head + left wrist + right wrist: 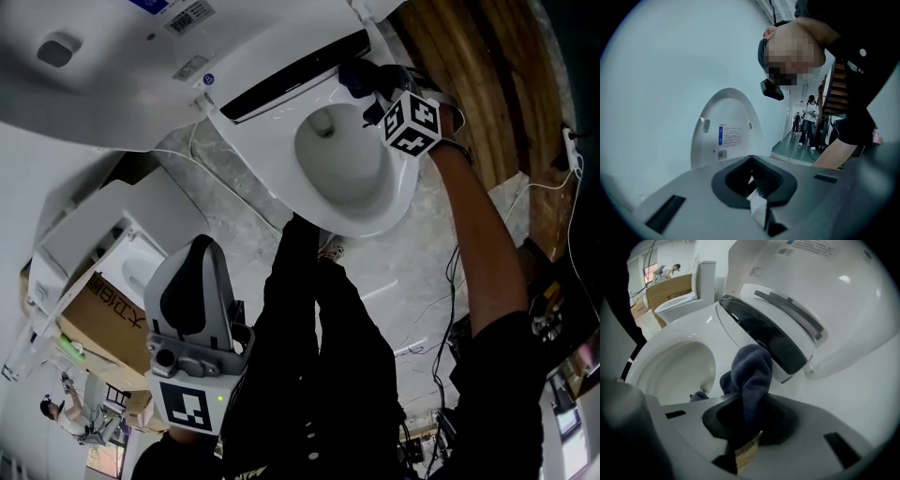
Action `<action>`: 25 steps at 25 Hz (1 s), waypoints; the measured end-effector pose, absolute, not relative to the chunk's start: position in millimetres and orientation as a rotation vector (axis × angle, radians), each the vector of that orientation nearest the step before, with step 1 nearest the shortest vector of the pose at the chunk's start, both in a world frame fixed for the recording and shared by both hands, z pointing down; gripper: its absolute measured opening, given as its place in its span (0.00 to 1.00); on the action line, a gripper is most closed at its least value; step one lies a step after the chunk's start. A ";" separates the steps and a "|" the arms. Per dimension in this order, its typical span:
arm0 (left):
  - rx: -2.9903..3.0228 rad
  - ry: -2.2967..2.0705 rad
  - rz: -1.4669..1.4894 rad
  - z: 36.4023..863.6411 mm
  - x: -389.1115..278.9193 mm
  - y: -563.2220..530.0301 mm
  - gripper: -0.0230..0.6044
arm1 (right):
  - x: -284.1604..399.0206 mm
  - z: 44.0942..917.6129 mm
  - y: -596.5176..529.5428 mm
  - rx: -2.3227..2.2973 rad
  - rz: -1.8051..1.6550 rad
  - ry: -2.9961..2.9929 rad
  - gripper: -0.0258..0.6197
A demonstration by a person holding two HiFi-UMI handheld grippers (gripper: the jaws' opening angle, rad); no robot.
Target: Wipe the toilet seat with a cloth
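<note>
A white toilet stands with its lid [112, 66] raised, and its seat [262, 155] rings the bowl [342, 164]. My right gripper [372, 86] is at the seat's far back edge, shut on a dark blue cloth [359, 75]. In the right gripper view the cloth [751, 373] bunches up out of the jaws of that gripper [747, 420], beside the dark panel [771, 336] under the lid, over the seat [724, 350]. My left gripper [192, 262] hangs low at the left, away from the toilet, shut and holding nothing. The left gripper [752, 180] faces a raised toilet lid [726, 136].
A second toilet [131, 262] sits in a cardboard box [94, 309] at the left. Cables [448, 309] trail over the floor at the right, by wooden stairs [469, 66]. The person's dark legs [319, 356] stand in front of the bowl. Other people [808, 122] stand down a corridor.
</note>
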State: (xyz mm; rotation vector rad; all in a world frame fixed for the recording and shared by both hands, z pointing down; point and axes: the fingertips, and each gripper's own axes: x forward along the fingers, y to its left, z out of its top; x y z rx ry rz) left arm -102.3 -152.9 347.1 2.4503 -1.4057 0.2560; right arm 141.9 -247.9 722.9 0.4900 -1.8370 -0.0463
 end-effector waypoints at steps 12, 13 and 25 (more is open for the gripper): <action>2.455 -1.390 0.238 348.0 -91.5 -146.1 0.05 | 152.9 724.6 -234.1 0.130 -0.321 -1.760 0.16; 2.455 -1.387 0.233 348.0 -89.3 -145.9 0.05 | 153.7 725.0 -232.1 0.118 -0.332 -1.755 0.15; 2.475 -1.343 0.255 362.7 -59.7 -140.2 0.05 | 167.8 727.8 -206.3 0.079 -0.360 -1.746 0.15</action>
